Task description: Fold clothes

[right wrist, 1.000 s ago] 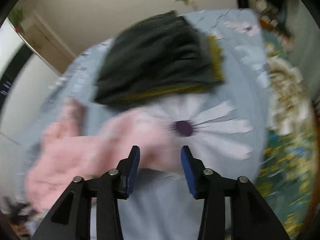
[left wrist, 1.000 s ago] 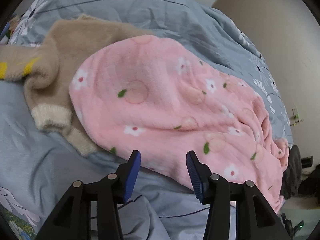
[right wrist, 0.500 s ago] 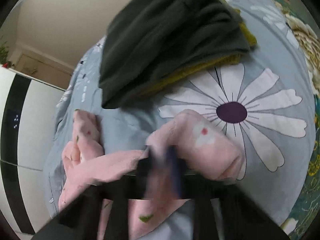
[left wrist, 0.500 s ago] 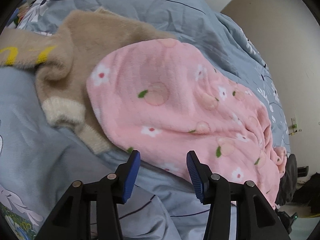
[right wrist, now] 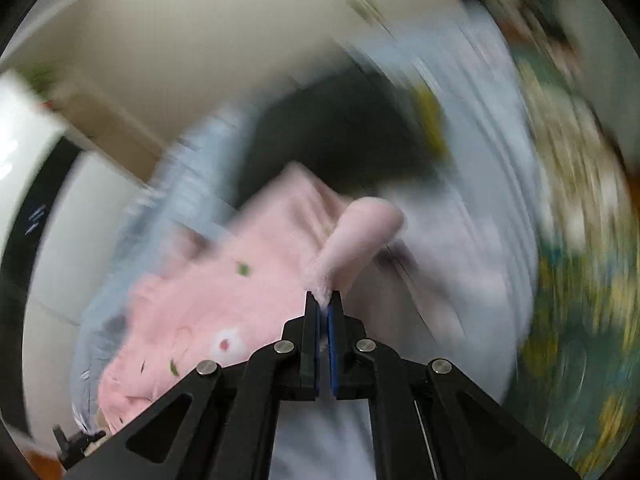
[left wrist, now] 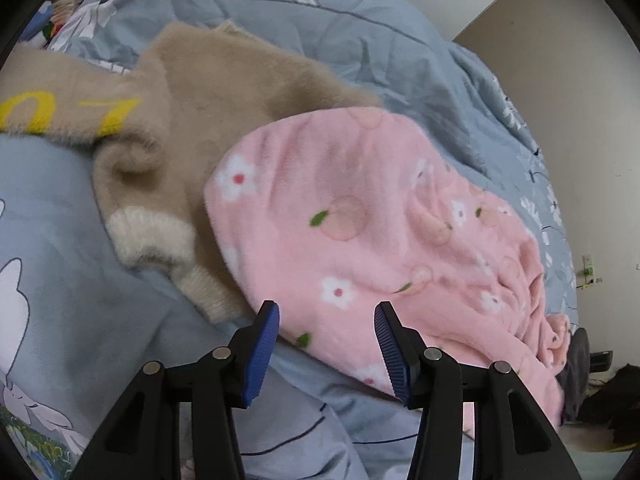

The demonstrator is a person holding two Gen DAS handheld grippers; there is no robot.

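Note:
A pink fleece garment [left wrist: 360, 224] with flower and peach prints lies spread on the blue bedcover. My left gripper [left wrist: 326, 312] is open, its fingers just above the garment's near edge, touching nothing. In the right wrist view, my right gripper [right wrist: 323, 300] is shut on a fold of the same pink garment [right wrist: 224, 304] and lifts it off the bed. That view is strongly blurred.
A beige fuzzy sweater [left wrist: 192, 120] with yellow letters lies partly under the pink garment at the left. A folded dark garment [right wrist: 340, 132] lies further back on the floral bedcover [left wrist: 60, 280]. A wall and cabinet stand beyond the bed.
My right gripper has closed on the pink garment's end and pulled it up. My left gripper has drifted left along the garment's edge, still open.

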